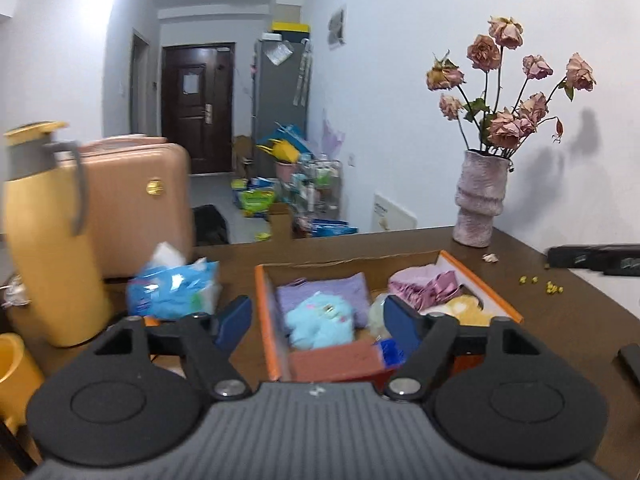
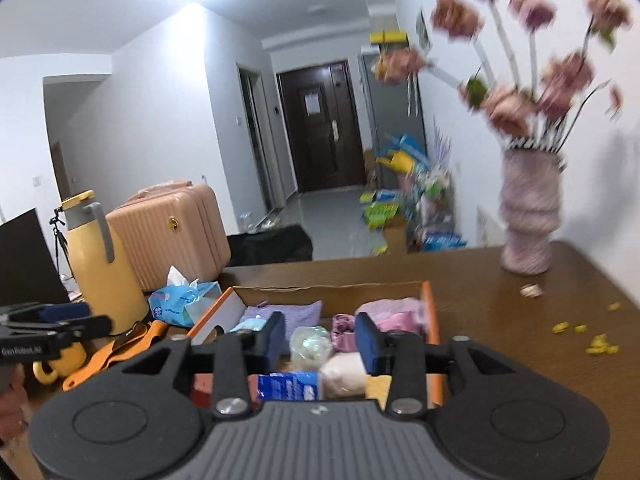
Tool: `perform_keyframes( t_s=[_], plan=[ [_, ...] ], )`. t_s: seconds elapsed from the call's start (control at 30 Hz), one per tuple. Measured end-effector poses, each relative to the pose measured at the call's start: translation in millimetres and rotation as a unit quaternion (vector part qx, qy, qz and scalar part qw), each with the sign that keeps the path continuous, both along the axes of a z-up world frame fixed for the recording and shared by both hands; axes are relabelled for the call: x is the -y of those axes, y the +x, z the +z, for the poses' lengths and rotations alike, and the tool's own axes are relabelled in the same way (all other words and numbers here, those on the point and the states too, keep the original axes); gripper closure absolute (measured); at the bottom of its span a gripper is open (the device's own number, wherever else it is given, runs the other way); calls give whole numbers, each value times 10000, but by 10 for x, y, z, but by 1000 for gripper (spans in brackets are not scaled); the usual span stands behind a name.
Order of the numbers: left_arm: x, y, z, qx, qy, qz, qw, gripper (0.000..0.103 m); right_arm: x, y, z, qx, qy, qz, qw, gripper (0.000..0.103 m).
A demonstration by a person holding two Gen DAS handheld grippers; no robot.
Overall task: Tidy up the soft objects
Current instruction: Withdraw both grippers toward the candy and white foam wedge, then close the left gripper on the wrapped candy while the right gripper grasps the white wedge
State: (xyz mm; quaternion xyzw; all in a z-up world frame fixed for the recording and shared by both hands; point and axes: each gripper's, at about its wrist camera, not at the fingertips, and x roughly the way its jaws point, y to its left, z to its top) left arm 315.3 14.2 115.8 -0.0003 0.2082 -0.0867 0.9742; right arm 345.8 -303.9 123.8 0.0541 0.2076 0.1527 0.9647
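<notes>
An orange-edged cardboard box sits on the brown table and also shows in the right wrist view. It holds a light blue plush, a purple cloth, a pink satin cloth and a yellow plush. In the right wrist view a clear wrapped bundle, a pale pink soft ball and pink fabric lie in it. My left gripper is open and empty above the box's near end. My right gripper is open and empty above the box.
A yellow thermos and a blue tissue pack stand left of the box, with a pink suitcase behind. A vase of dried roses stands at the back right. Yellow crumbs lie on the table.
</notes>
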Motion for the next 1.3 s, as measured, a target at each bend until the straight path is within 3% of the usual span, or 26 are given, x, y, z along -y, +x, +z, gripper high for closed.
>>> perform_keyframes(
  t_s=[0.1,0.33,0.5,0.73,0.93,1.17,1.3],
  plan=[
    [-46,-310,47,135,-38,33,9999,20,36,-351,73,237,-153,-36,9996,53],
    [-86,-885,-14,373,-41,77,9993,15,-142,-942,23,511,-364,76,9980,49],
    [-213,-1435,-435,233,-116,268,9993,15,-330,-1449,-360,427,-506,351,9972,47],
    [-512,-1971,-984,-380,-913,430,9942,15,-450,-1980,-1021,-218,-209,590,9978,42],
    [-476,-1813,-1004,-351,-724,449,9957,15,-640,-1957,-1107,-216,-417,753,9961,42],
    [-307,-1422,-1164,-552,-438,260,9972,15,-901,-1641,-1247,-419,-542,939,9932,40],
    [-202,-1037,-1281,-636,-5,110,9979,23,-1029,-1359,-1362,-629,-579,941,9919,40]
  ],
)
